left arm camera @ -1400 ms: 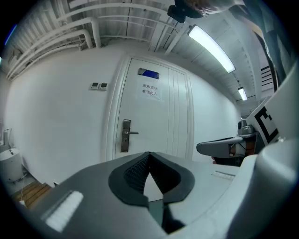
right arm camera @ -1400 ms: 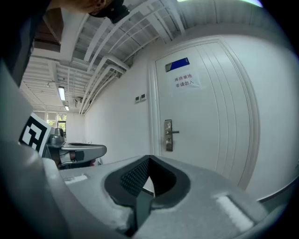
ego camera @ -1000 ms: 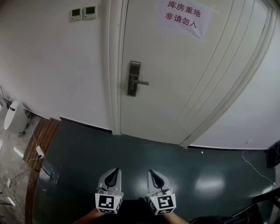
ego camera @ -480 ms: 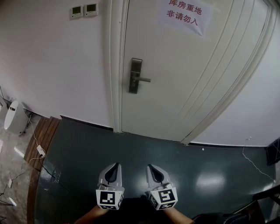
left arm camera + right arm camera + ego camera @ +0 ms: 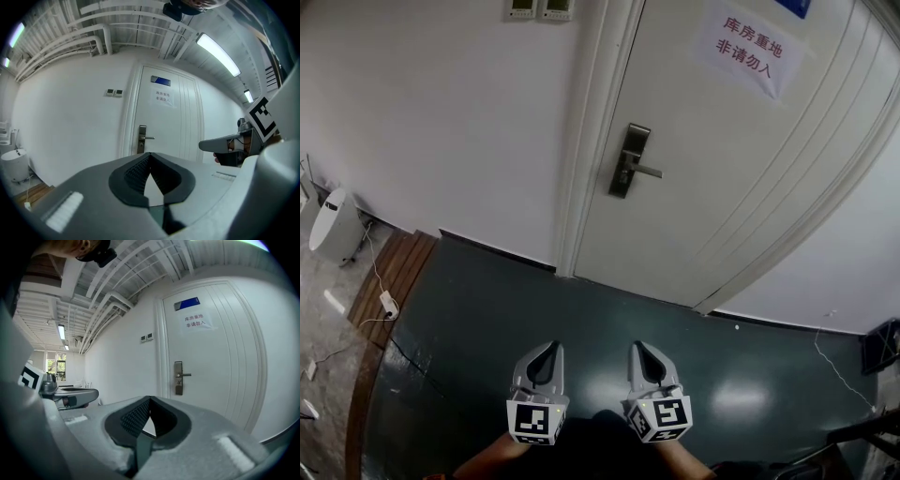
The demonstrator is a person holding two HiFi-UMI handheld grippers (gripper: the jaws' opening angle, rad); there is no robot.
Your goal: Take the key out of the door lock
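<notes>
A white door [image 5: 741, 159] stands shut ahead, with a metal lock plate and lever handle [image 5: 631, 161] on its left side; the same lock plate [image 5: 141, 139] [image 5: 178, 377] shows small in both gripper views. The key is too small to make out. My left gripper [image 5: 546, 355] and right gripper [image 5: 642, 354] are held low, side by side, well short of the door. Both have their jaws together with nothing between them.
A paper notice [image 5: 749, 52] hangs high on the door. Two wall switches [image 5: 540, 8] sit left of the frame. A white bin [image 5: 334, 226], a wooden strip and cables [image 5: 382, 302] lie at the far left. The floor [image 5: 581, 319] is dark and glossy.
The head view has shifted: the door and lock now sit further right and a little higher in the picture. Both grippers stay low and shut, side by side.
</notes>
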